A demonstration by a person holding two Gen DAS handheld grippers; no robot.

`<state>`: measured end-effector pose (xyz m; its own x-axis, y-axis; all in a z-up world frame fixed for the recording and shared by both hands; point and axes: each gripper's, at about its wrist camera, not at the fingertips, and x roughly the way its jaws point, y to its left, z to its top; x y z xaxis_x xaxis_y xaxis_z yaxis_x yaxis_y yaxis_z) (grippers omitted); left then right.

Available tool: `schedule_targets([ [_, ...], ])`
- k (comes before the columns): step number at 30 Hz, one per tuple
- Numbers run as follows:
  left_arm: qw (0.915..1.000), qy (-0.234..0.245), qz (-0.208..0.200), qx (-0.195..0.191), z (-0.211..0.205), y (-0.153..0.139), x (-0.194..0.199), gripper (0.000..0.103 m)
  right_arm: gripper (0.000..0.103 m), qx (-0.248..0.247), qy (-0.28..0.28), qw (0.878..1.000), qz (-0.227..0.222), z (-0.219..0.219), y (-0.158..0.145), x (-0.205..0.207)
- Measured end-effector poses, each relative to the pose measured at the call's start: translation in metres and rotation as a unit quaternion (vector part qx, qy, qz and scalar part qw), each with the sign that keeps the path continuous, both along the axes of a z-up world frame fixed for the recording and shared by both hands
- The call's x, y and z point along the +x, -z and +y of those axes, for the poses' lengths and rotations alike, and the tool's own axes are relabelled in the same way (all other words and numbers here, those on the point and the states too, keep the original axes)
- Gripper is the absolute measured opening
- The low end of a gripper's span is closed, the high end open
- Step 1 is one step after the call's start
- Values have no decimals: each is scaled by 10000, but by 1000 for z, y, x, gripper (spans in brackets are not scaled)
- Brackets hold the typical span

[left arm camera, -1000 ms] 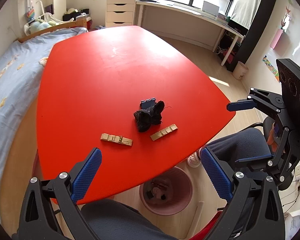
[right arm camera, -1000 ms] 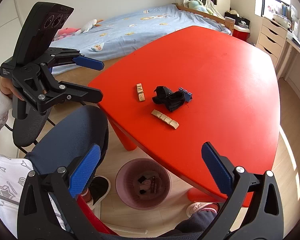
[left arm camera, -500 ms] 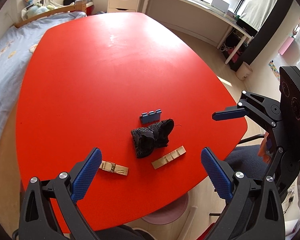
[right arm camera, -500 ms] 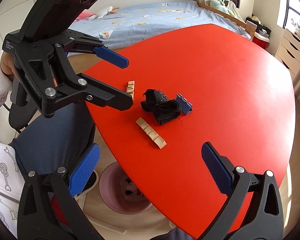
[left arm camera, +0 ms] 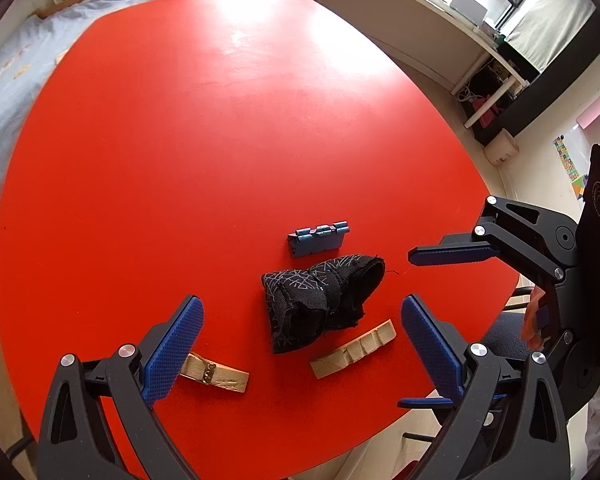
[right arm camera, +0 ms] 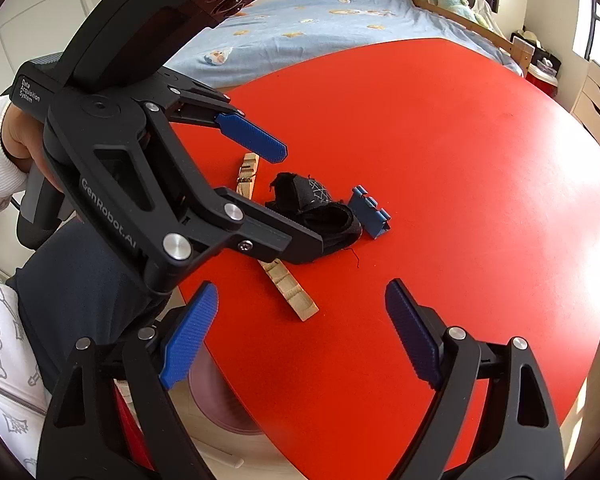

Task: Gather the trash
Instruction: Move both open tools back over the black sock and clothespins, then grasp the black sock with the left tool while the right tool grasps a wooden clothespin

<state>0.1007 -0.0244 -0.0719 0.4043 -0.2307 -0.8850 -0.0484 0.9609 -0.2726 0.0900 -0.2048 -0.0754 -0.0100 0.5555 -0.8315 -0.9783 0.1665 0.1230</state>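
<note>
Black plastic left gripper (left arm camera: 300, 340) and right gripper (right arm camera: 300, 336), each with two blue, finely knurled pads (right arm camera: 188, 336) and round silver screws at the pivots. White lettering, "GenRobot.AI" and "Data Acquisition System", on the left gripper's frame. Bare-skinned hand (right arm camera: 24, 140) on its handle; white cuff, white patterned top, dark trousers.
</note>
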Motion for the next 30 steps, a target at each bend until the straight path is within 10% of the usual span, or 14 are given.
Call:
schedule_targets([
  [13, 10000, 61, 6, 62, -5, 1, 9, 54, 47, 13, -122, 9999, 49, 1, 12, -5],
  [19, 9999, 77, -32, 60, -6, 1, 11, 51, 24, -24, -185, 9998, 23, -3, 12, -10],
  [30, 9998, 150, -134, 29, -4, -4, 5, 46, 12, -77, -119, 9999, -60, -11, 10, -20],
])
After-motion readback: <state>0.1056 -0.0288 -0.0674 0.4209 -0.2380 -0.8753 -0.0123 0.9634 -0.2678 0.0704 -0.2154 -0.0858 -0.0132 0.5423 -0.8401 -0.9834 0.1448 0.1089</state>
